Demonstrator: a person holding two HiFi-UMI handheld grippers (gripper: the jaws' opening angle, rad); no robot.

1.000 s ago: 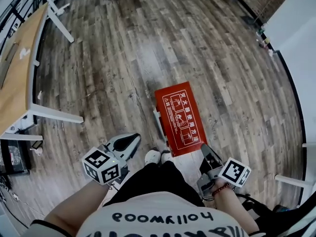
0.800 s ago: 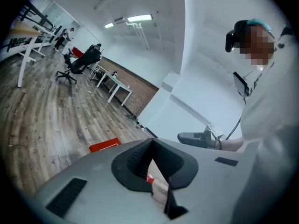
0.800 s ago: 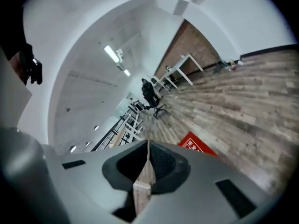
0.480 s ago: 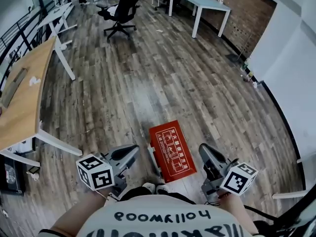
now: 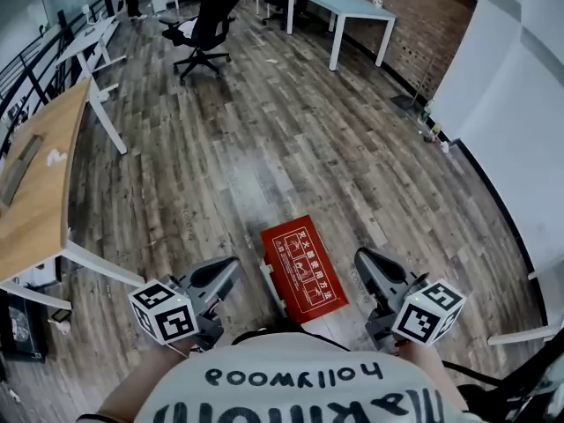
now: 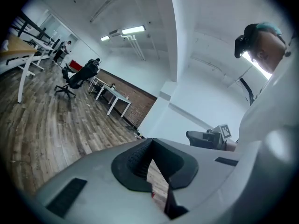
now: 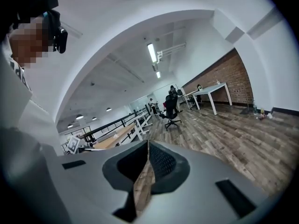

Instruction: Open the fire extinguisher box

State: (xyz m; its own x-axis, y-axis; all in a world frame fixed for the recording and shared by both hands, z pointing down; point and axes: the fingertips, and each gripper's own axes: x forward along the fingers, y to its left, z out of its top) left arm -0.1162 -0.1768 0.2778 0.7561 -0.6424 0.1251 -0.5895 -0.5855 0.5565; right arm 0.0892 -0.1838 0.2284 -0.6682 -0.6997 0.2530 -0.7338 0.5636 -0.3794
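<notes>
- The head view has tilted up since before: a chair (image 5: 207, 25) now shows far off.
- The box (image 5: 302, 269) lies on the floor (image 5: 291, 139), near, between the tools.
- The left tool (image 5: 231, 263) and right tool (image 5: 360, 258) are pressed together, empty.
- Only the gripper views show the ceiling lights (image 6: 133, 30).

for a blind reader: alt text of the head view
A red fire extinguisher box lies flat on the wood floor in front of the person, apparently closed. The left gripper and the right gripper hover either side, shut and empty.
</notes>
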